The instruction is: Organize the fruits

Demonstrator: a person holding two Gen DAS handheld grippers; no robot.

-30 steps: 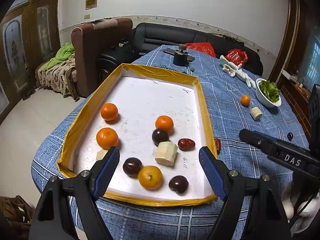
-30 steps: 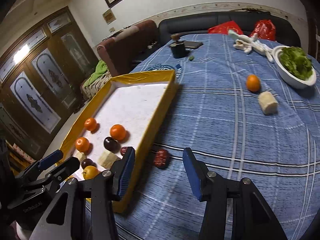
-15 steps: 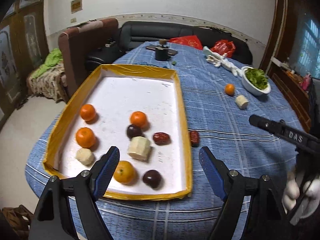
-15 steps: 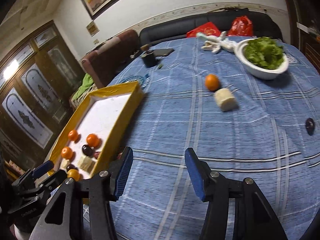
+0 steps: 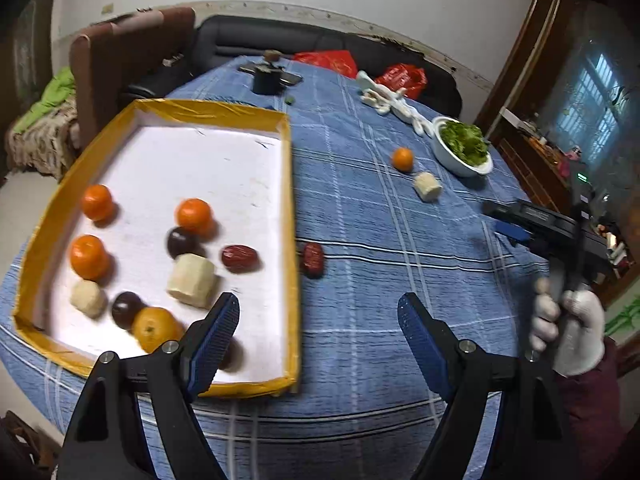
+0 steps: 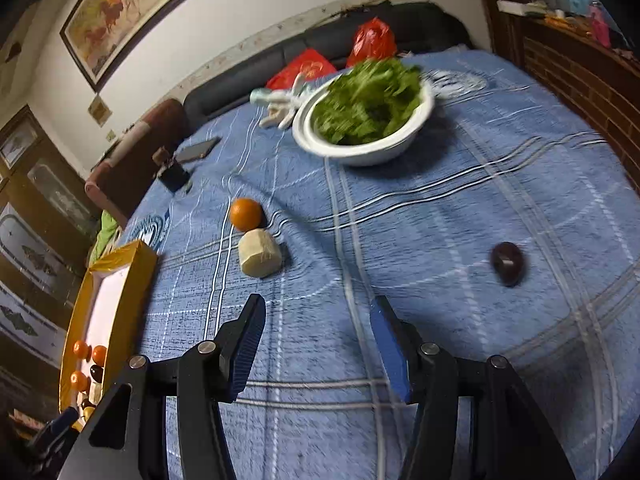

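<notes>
Over the blue-checked worktop (image 6: 440, 240) both hand-held grippers, left (image 5: 318, 322) and right (image 6: 316, 330), hovered wide and empty, the right's jaws having just been opening, probably next reaching the pale chunk (image 6: 259, 253) and orange (image 6: 245, 213) beyond, outside the yellow tray (image 5: 294, 200).

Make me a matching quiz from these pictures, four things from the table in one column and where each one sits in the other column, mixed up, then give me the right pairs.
Things:
1. red date
2. dark plum
3. leafy greens
4. large pale chunk

Places:
A. in the white bowl
B. inside the yellow tray, on its white floor
C. on the blue tablecloth, just outside the tray's long wall
D. alone on the tablecloth, ahead and to the right of the right gripper

Pairs: 1-C, 2-D, 3-A, 4-B
</notes>
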